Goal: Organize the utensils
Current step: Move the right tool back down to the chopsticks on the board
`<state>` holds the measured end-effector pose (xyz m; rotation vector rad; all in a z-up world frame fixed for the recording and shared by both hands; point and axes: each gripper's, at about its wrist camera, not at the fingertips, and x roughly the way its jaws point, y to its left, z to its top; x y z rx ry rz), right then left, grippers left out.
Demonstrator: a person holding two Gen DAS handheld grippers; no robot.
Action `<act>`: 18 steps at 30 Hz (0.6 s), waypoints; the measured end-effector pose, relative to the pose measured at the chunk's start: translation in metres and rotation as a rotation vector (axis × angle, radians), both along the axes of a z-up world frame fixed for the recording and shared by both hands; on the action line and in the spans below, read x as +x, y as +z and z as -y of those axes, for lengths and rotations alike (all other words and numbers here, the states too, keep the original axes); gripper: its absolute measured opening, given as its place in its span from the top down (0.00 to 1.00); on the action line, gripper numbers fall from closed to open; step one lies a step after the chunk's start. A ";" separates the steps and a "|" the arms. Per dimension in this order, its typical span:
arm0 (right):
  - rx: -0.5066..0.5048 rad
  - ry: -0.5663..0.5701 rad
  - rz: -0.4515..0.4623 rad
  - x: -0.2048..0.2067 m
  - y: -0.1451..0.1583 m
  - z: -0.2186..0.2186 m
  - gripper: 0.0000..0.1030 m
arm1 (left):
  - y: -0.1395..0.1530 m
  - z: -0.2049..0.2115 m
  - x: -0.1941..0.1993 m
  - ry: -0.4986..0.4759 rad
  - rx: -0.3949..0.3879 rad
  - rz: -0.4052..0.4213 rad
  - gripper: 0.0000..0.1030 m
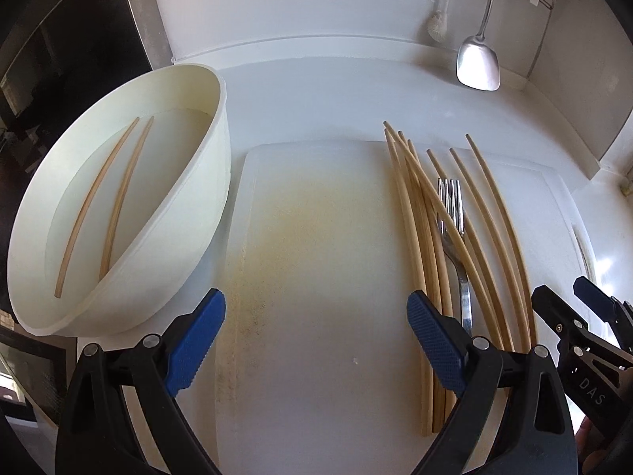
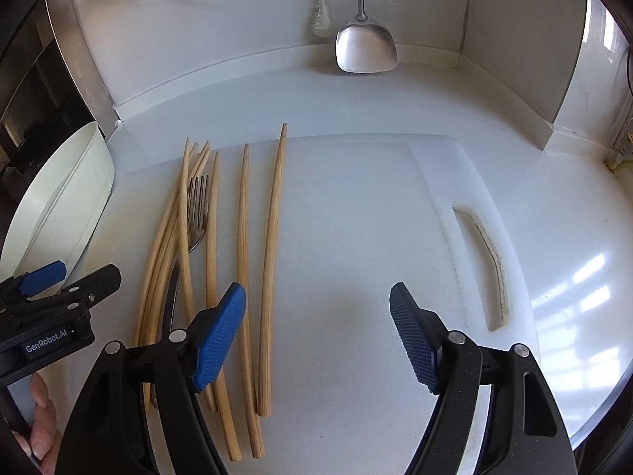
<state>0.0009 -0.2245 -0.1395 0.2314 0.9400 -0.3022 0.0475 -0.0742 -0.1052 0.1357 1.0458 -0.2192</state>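
My right gripper point(image 2: 316, 332) is spread and empty, my left gripper point(image 1: 316, 336) likewise. The chopsticks point(image 2: 241, 277) lie on the cutting board point(image 2: 356, 237) at my right's ten o'clock, long axes running twelve to six, nearer my right; the bowl point(image 1: 205, 182) sits at my left's ten.

The cutting board point(image 1: 316, 277) lies bare between the white bowl point(image 1: 205, 182) on its left and the chopsticks point(image 1: 427, 237) piled over a fork point(image 1: 455, 237) on its right; beyond them, bare board point(image 2: 356, 237) again.
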 end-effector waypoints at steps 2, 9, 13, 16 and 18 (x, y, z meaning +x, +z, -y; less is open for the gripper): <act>-0.001 0.001 0.012 0.000 -0.002 0.004 0.30 | -0.003 0.004 0.001 -0.002 -0.015 -0.003 0.11; -0.009 0.020 0.053 0.006 -0.005 0.016 0.30 | -0.011 0.018 0.005 0.010 -0.018 0.028 0.11; -0.011 0.029 0.042 0.013 -0.008 0.018 0.30 | -0.014 0.018 0.012 0.031 -0.023 0.020 0.11; -0.012 0.029 0.043 0.015 -0.008 0.018 0.30 | -0.016 0.017 0.015 0.038 -0.032 0.021 0.10; -0.011 0.038 0.042 0.017 -0.008 0.017 0.30 | -0.017 0.018 0.017 0.043 -0.035 0.018 0.10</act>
